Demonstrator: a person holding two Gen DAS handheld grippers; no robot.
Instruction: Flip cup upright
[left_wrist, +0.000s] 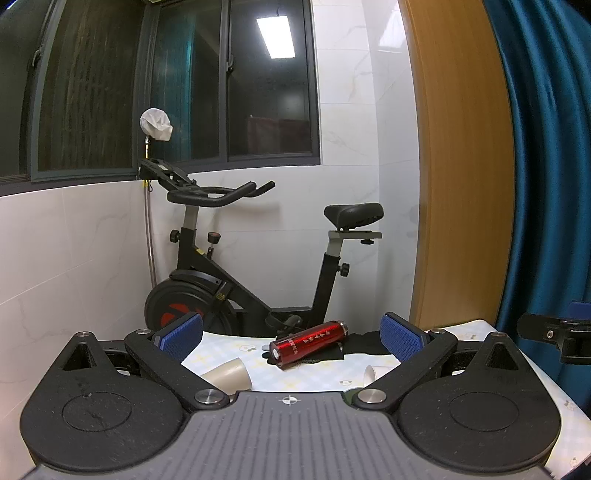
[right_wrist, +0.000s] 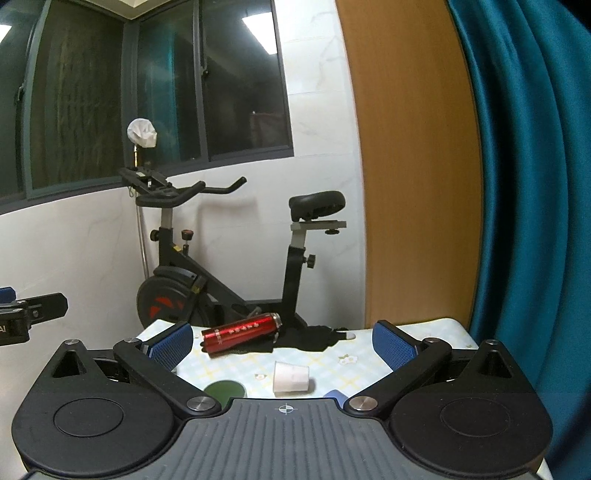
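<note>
Right gripper (right_wrist: 282, 345) spread wide, grasping nothing, hovering over the table (right_wrist: 424, 332). Left gripper (left_wrist: 291, 338) likewise released. Between the right fingers, near the body: white paper cup (right_wrist: 290, 376), tipped on its side. Farther back, red bottle (right_wrist: 242, 332) lying flat.

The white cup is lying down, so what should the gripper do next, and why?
Probably lower the open right gripper toward the white cup. It lies on its side on the table, ahead between the fingers, and nothing grips it yet.
</note>
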